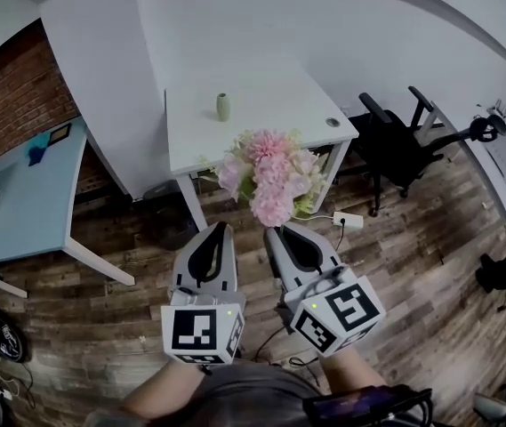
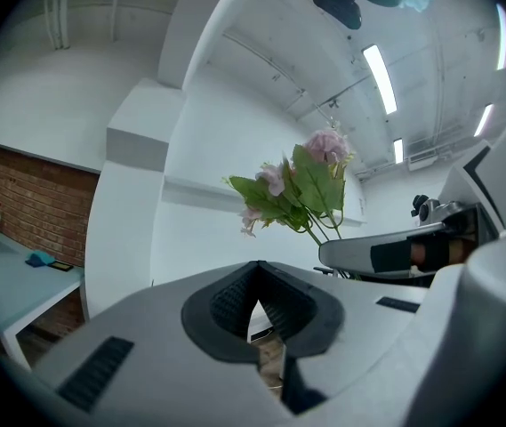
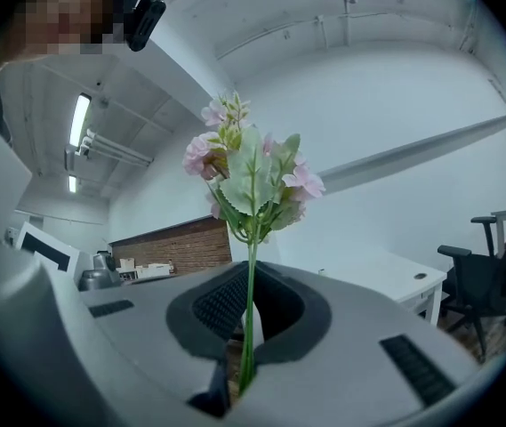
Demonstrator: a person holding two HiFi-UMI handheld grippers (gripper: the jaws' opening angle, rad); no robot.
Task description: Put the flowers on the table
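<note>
The right gripper (image 1: 275,231) has its jaws closed tight on the thin green stem of the flowers (image 1: 270,178). In the right gripper view the stem goes straight up between the two dark pads (image 3: 212,305), and the pink blooms and green leaves stand upright above the jaws. The bunch hangs in the air over the wooden floor (image 1: 101,327), just before the near edge of the white worktop (image 1: 261,96); it does not lie on it.

The left gripper (image 1: 221,228) is beside the right one, a little apart. Its jaws are together and there is nothing between them. In its view the flowers show at the right, above the other gripper's jaw.

A small green vase (image 1: 223,107) stands upright on the worktop, well apart from the flowers. A black chair (image 1: 395,149) is at the right of the worktop, and a light blue table (image 1: 21,203) at the left.
</note>
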